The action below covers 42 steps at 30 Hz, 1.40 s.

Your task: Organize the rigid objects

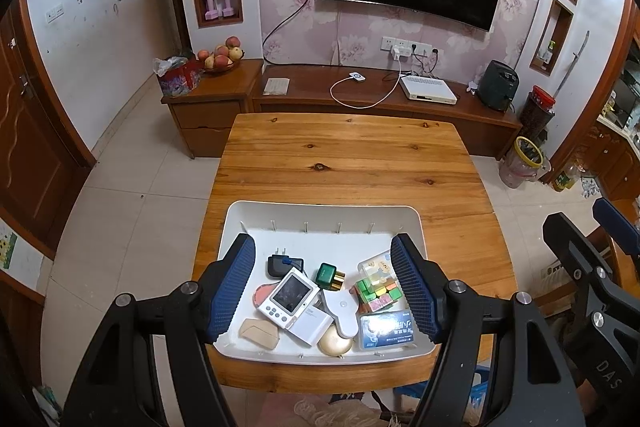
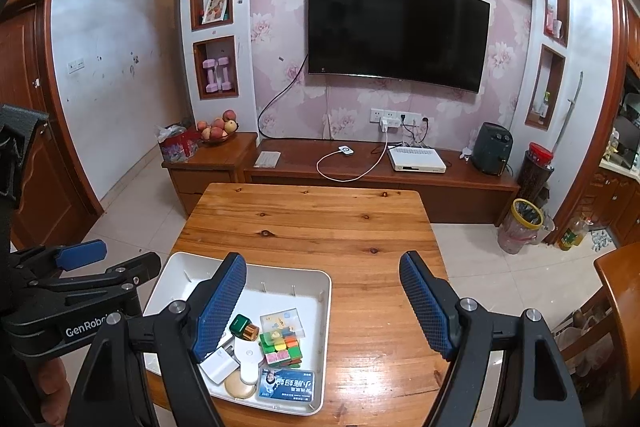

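We hold the left gripper [image 1: 323, 283] spread wide over the white tray [image 1: 320, 217] on the bench [image 1: 340, 155]; cube [image 1: 376, 293], charger [image 1: 284, 265] etc. lie between its fingers. Right gripper [image 2: 323, 301], also spread, hangs w/ the tray at its left finger.

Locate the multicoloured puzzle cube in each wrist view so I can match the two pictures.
Left wrist: the puzzle cube lies in the white tray, lower centre-right, beside the right finger of the left gripper.
Right wrist: the cube sits lower centre-left, in the tray's right half.
Shared landmark: the blue card box, just in front of the cube.
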Available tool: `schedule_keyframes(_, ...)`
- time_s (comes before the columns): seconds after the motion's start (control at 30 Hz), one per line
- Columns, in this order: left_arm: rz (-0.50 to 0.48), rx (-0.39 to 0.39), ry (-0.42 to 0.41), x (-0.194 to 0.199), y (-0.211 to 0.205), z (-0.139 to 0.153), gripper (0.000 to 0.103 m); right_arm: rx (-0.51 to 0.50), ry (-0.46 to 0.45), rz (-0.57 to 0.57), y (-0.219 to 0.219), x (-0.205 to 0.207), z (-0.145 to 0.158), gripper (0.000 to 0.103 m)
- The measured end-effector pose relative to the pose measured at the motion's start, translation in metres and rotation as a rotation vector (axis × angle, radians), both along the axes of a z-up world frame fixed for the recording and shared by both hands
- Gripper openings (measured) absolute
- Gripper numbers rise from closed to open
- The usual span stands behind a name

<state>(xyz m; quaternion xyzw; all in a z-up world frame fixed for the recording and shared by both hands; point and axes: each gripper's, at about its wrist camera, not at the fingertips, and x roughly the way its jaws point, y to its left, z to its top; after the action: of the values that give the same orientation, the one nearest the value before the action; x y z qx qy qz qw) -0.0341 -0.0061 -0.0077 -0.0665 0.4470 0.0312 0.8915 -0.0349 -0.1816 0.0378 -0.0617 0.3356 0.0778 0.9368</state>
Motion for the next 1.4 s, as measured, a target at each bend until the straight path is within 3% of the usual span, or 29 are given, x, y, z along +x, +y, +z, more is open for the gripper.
schedule_keyframes(1.4, -0.006, -0.004, 0.019, 0.004, 0.006, -0.006, 0.074, 0.005, 0.017, 0.002, 0.001, 0.003, -0.008, 0.08)
